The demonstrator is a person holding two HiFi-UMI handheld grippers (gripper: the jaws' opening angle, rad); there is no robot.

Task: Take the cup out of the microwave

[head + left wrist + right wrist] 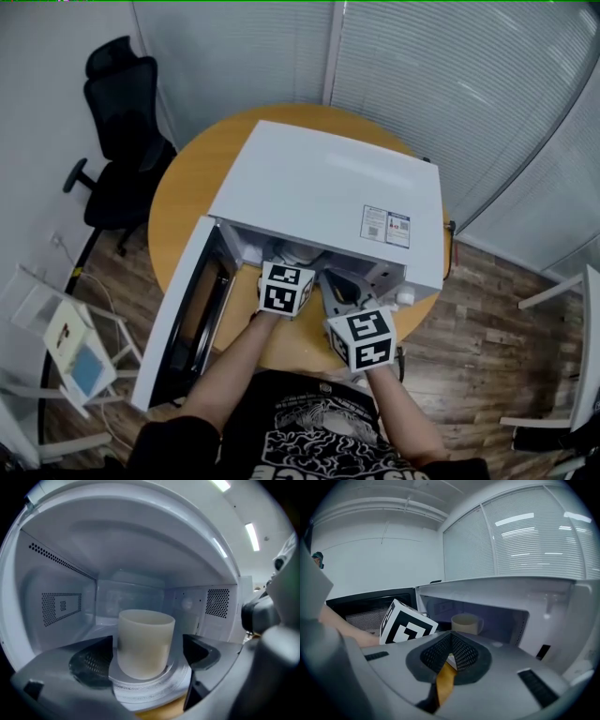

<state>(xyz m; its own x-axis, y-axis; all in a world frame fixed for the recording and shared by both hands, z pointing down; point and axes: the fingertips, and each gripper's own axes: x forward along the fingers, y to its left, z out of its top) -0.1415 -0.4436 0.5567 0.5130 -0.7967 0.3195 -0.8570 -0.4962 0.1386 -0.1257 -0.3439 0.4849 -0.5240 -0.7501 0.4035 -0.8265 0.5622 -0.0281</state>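
A cream cup (143, 641) stands upright on the turntable inside the white microwave (319, 187), whose door (178, 319) hangs open to the left. My left gripper (145, 660) reaches into the cavity and is open. Its pads (91, 663) stand on either side of the cup without touching it. In the head view only its marker cube (284, 288) shows at the oven mouth, and the cup is hidden. My right gripper (451, 641) is shut with nothing in it, just outside the opening and to the right of the left one. From there the cup (466, 623) shows with its handle to the right.
The microwave sits on a round wooden table (187, 178). A black office chair (122, 122) stands at the back left, and a white rack (70, 342) is on the floor beside the open door. Blinds cover the walls behind.
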